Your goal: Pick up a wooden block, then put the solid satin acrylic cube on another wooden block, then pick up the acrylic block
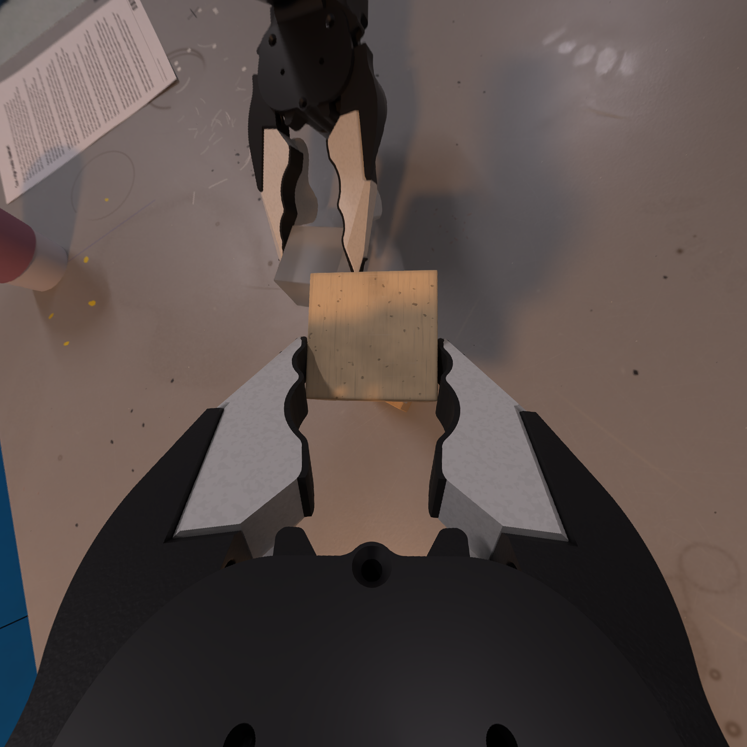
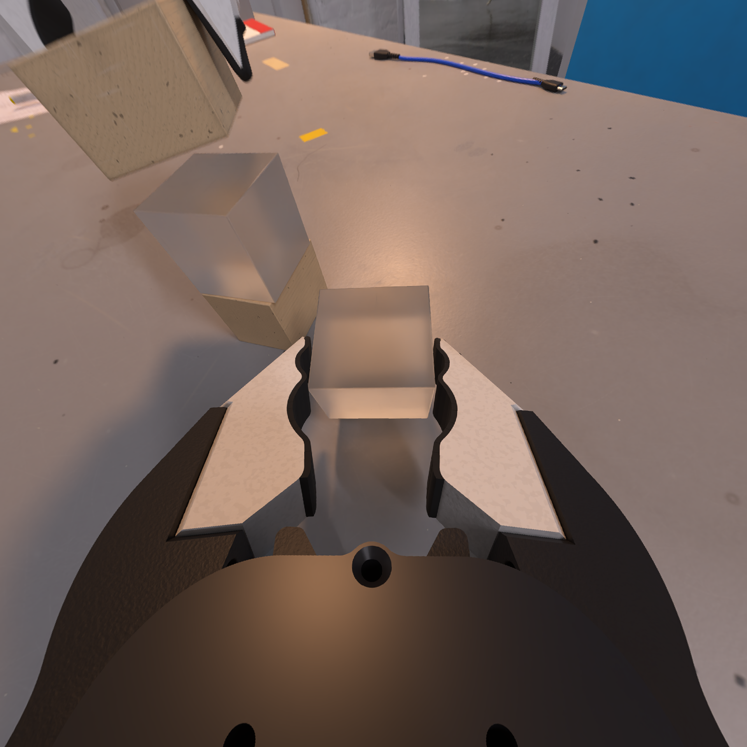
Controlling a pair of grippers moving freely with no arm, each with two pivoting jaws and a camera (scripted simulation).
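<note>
the only writing in view is on a printed sheet of paper point(image 1: 81, 97) lying at an angle on the surface point(image 1: 566, 202), far left of the left wrist view; its lines are too small to make out. none of the blocks or grippers carries a brand or label that shows.

the left gripper point(image 1: 371, 364) has its fingers closed on a speckled wooden block point(image 1: 372, 335), held by its two side faces and lifted clear of the surface. in the right wrist view the same block point(image 2: 129, 97) hangs in the upper left corner.

the right gripper point(image 2: 371, 372) has its fingers closed on a frosted acrylic block point(image 2: 372, 347), which is off the surface. just beside it, to the left, a second acrylic cube point(image 2: 226, 222) sits on top of another wooden block point(image 2: 266, 319), its edges turned slightly against the block beneath.

in the left wrist view the right gripper point(image 1: 319, 258) points down just behind the held wooden block, tips close to its far edge.

a blue cable point(image 2: 469, 66) lies near the far edge of the surface, with a small yellow marker point(image 2: 313, 134) and a paler one point(image 2: 275, 63) nearer. the surface to the right of the right gripper is bare apart from specks. a dark red and pale cylinder point(image 1: 24, 258) stands at the left edge.
</note>
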